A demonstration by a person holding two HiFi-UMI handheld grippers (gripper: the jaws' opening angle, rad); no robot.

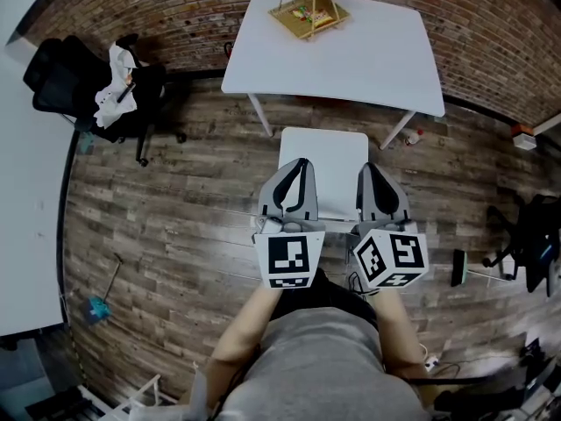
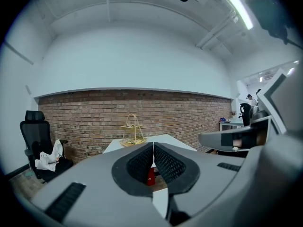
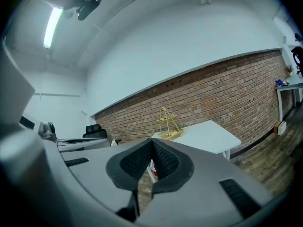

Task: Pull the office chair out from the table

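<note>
L gripper (image 1: pixel 298 169) & R gripper (image 1: pixel 370 172) were both pressed together, empty, side by side over a white seat (image 1: pixel 323 147) just clear of the table (image 1: pixel 351 60). The black office chair (image 1: pixel 66 77) stood well left, by the wall. This fit pre-grab or post-pull. Any pull needed jaws spread first.

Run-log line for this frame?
left gripper: jaws shut, empty | right gripper: jaws shut, empty | office chair: untouched, left of white table

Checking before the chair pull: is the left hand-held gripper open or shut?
Shut. In its own view the left hand-held gripper has jaws meeting at the tips, nothing held between them.
</note>
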